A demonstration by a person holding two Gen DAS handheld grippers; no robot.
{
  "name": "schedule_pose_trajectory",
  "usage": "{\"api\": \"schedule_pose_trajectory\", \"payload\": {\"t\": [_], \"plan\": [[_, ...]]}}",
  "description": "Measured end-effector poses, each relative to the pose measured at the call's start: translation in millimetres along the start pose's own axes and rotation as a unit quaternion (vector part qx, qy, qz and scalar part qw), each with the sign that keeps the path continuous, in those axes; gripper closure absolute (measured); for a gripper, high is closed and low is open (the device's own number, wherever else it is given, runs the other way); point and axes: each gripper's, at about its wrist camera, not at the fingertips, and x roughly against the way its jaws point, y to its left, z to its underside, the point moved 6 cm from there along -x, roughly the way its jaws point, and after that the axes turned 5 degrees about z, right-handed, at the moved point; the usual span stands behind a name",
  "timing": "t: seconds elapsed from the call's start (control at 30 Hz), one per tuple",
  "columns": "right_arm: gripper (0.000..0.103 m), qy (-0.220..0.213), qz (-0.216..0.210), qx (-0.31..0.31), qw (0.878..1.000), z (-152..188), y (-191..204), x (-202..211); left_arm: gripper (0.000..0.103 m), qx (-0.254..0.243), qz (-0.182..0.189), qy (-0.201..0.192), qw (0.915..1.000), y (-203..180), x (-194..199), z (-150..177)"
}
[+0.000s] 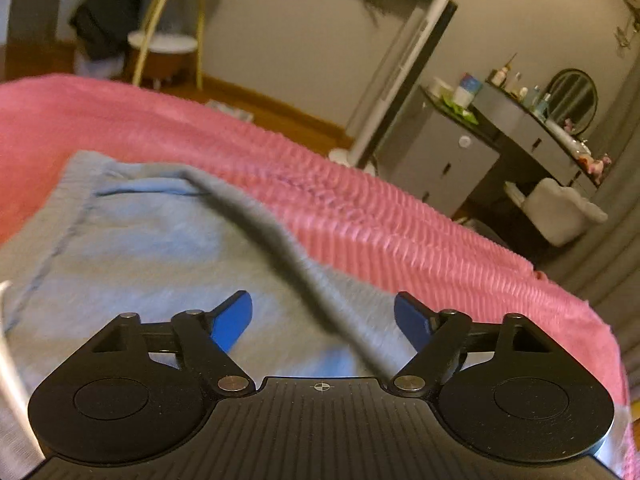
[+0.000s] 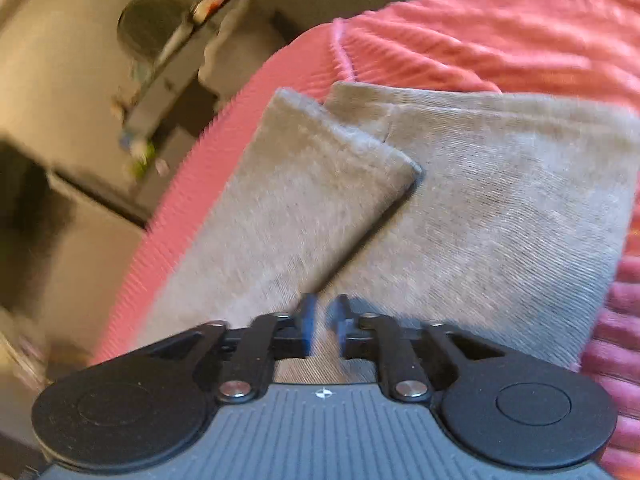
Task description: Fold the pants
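Grey pants [image 1: 152, 248] lie on a pink ribbed bedspread [image 1: 392, 232]. In the left wrist view a raised fold runs across the cloth between the blue fingers. My left gripper [image 1: 323, 316] is open wide just above the pants, holding nothing. In the right wrist view the pants [image 2: 500, 208] show two leg ends, one leg [image 2: 304, 200] lying crossed over the other. My right gripper [image 2: 324, 320] has its jaws nearly closed, with grey cloth showing in the narrow gap; the view is blurred.
The pink bedspread [image 2: 500, 40] ends at the bed's edge. Beyond it stand a grey dresser with bottles and a round mirror [image 1: 532, 136], a white tower fan [image 1: 404, 76], a round side table [image 1: 164, 44] and a grey stool [image 1: 568, 208].
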Motion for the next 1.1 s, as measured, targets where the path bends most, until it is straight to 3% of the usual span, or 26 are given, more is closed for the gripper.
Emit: {"api": "schedule_pose_trajectory", "payload": {"t": [0.03,0.1,0.17,0.27,0.3,0.33,0.37,0.4,0.43,0.5,0.57,0.7,0.8,0.9,1.0,1.1], "plan": [[0.062,-0.003,-0.013,-0.021,1.000,-5.3,-2.6,-4.7,0.020,0.007,-0.004,0.010,0.9999,0.5,-12.5,-4.3],[0.062,0.007,-0.021,-0.053,0.998,-8.6,-1.7,-15.7,0.018,0.006,-0.016,0.022,0.9996,2.1,-33.7,-7.4],[0.052,0.014,-0.023,-0.036,0.999,-16.0,10.6,-25.7,0.019,0.008,-0.049,0.045,0.9977,7.2,-53.4,-5.4],[0.050,0.009,-0.014,-0.025,1.000,-20.9,20.1,-42.4,0.029,0.032,-0.022,0.086,0.9955,10.2,-79.0,0.9],[0.052,0.009,-0.010,-0.030,0.999,-23.1,22.0,-48.0,0.044,0.044,-0.029,0.094,0.9942,12.4,-85.7,2.0],[0.076,0.007,-0.012,-0.035,0.999,-25.7,24.5,-53.1,0.060,0.057,-0.044,0.093,0.9930,15.6,-89.3,0.7],[0.091,0.006,-0.021,-0.036,0.999,-24.9,25.0,-51.8,0.070,0.069,-0.052,0.089,0.9923,19.0,-90.2,-1.4],[0.098,0.014,-0.028,-0.037,0.999,-25.9,28.8,-54.6,0.097,0.080,-0.047,0.090,0.9916,20.6,-89.3,-3.6],[0.098,0.010,-0.031,-0.038,0.999,-26.8,33.0,-53.7,0.096,0.095,-0.036,0.098,0.9900,21.6,-86.1,-5.7],[0.098,-0.006,-0.033,-0.020,0.999,-27.2,42.5,-44.9,0.097,0.102,-0.031,0.083,0.9908,19.9,-65.6,-14.7],[0.098,-0.010,-0.026,0.004,1.000,-33.0,54.8,-34.8,0.097,0.076,-0.004,0.053,0.9957,8.8,-24.8,-27.9],[0.099,-0.036,-0.085,0.009,0.996,-65.4,78.5,9.5,0.097,0.057,0.068,-0.002,0.9961,-5.1,80.5,-28.7],[0.099,-0.070,-0.126,0.022,0.989,-85.5,81.2,62.8,0.096,0.041,0.110,-0.030,0.9927,-3.0,165.1,12.7],[0.099,-0.083,-0.128,0.051,0.987,-87.5,61.2,103.5,0.095,0.058,0.104,-0.004,0.9929,16.3,211.0,83.7],[0.098,-0.072,-0.071,0.089,0.991,-70.2,24.8,110.6,0.092,0.116,0.046,0.061,0.9903,62.7,199.3,159.8],[0.098,-0.028,-0.005,0.076,0.997,-46.1,-23.4,85.8,0.091,0.197,-0.016,0.107,0.9744,116.1,172.4,210.2]]}}
